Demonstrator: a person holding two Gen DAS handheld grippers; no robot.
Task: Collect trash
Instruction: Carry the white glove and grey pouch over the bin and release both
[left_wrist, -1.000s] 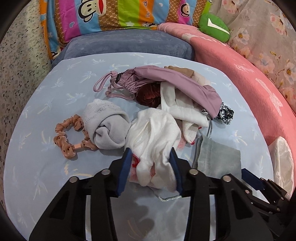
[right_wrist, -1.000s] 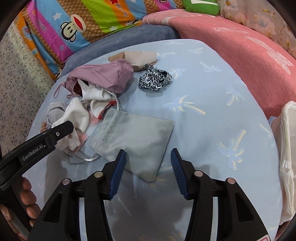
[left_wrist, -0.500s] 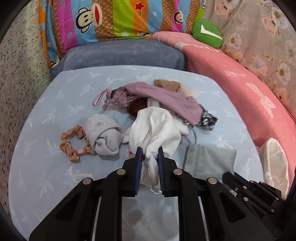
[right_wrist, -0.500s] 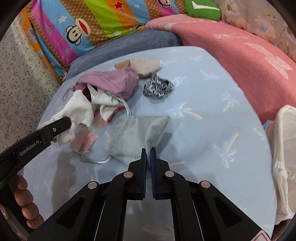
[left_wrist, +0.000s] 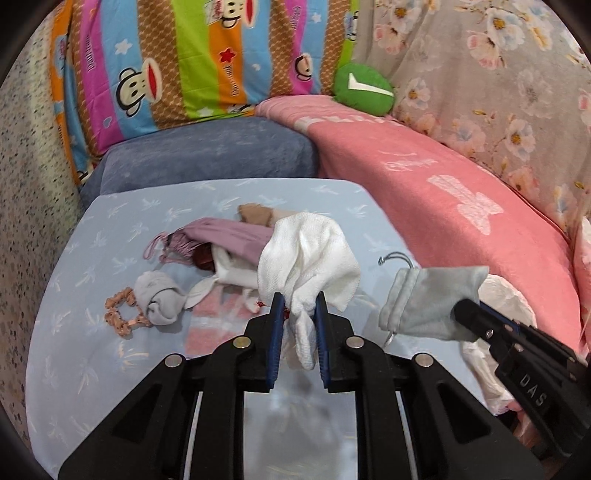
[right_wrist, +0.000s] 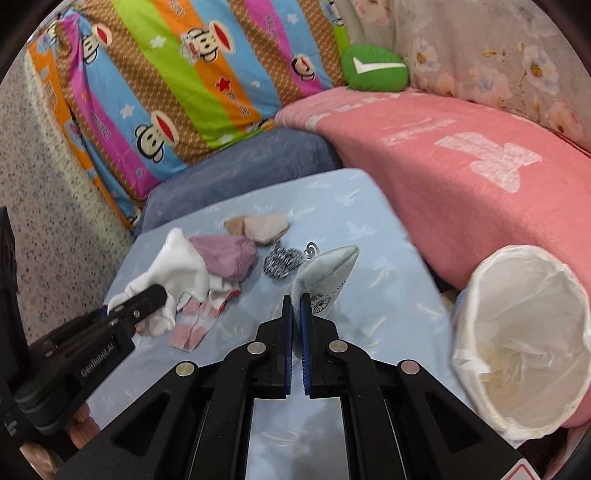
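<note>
Bin (right_wrist: 476, 354) lined with a crinkled white plastic bag, tilted at the right edge of the light-blue table (right_wrist: 376, 258), mouth open toward the camera, just beside the pink blanket (right_wrist: 480, 158).

White knitted cloth (left_wrist: 308, 254): soft, ribbed, bunched into folds, hanging clear of the table, one tail drooping between the pads; clenched in the left gripper (left_wrist: 298, 314).

Grey drawstring pouch (left_wrist: 432, 299): velvety, flat, silver cord looping from its gathered mouth, held aloft to the right of the white cloth; pinched at one corner by the right gripper (right_wrist: 296, 308), jaws almost together on the thin fabric.

On the table: mauve drawstring bag (left_wrist: 225, 236) amid the heap; rolled grey sock (left_wrist: 159, 295) left of it; black-and-white patterned scrunchie (right_wrist: 280, 260) beside the mauve bag; peach scrunchie (left_wrist: 120, 314) touching the sock.
</note>
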